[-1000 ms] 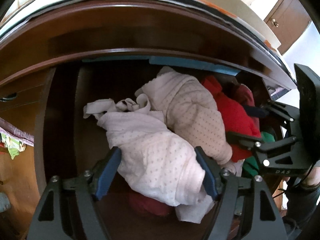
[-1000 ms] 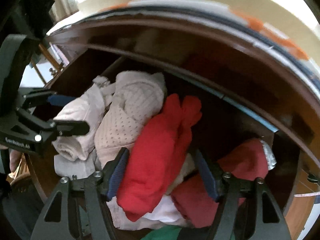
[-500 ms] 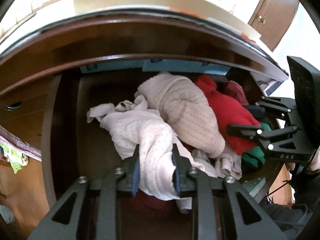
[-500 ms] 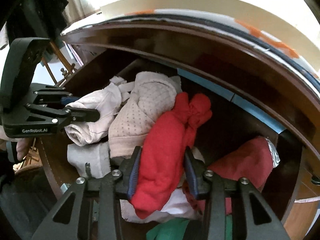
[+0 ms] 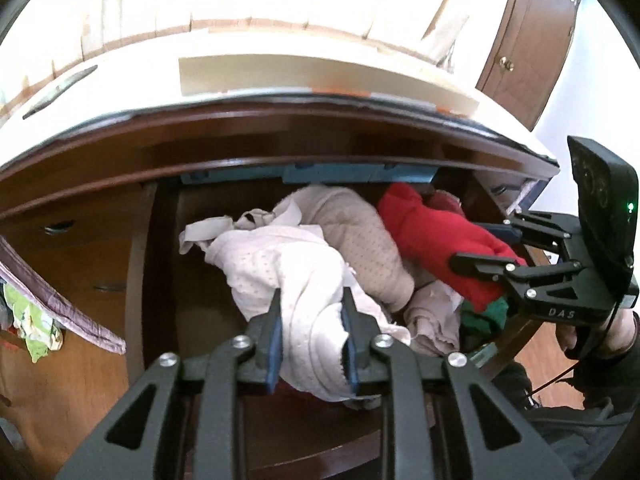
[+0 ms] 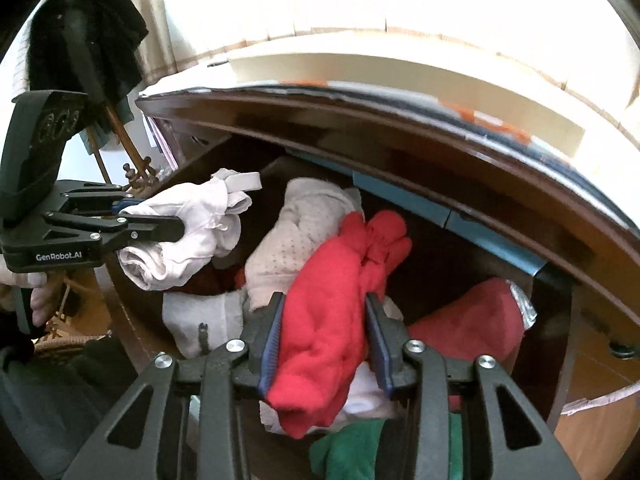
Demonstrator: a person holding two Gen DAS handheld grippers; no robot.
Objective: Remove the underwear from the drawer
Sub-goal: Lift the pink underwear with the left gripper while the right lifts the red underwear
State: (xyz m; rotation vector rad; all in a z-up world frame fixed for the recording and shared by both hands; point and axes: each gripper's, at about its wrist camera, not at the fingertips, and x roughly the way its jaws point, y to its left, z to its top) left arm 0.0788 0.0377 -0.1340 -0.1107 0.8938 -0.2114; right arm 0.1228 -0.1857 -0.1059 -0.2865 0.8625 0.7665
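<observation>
Scene: an open wooden drawer (image 5: pixel 160 280) under a dark worktop edge, half filled with a loose heap of underwear – white, beige, red and green pieces.
Left tool (image 5: pixel 310 332): its two blue-padded fingers are nearly closed and pinch a fold of a white dotted garment (image 5: pixel 280 264); the cloth bulges above and below the pads, so the hold looks firm.
Right tool (image 6: pixel 324 344): its jaws are closing on a thick red garment (image 6: pixel 340 292), which fills the gap between the pads and hangs out below them.
Where the underwear is: both gripped pieces are still over the drawer. From the right wrist view the white piece hangs from the left tool, clear of the heap; the red one still trails onto the clothes beneath.
Left behind: a beige dotted garment (image 5: pixel 360 240) in the middle, a green piece (image 6: pixel 348 452) at the front, another red piece (image 6: pixel 472 320) toward the right corner.
Why held this way: each tool takes one garment by a bunched fold – likely so two pieces come out together without dragging the heap along.
Change from a second earlier: both tools then stood wide open around their garments; now they are clamped, and the drawer sits lower and smaller in both views, as if the hands have begun to lift away.
</observation>
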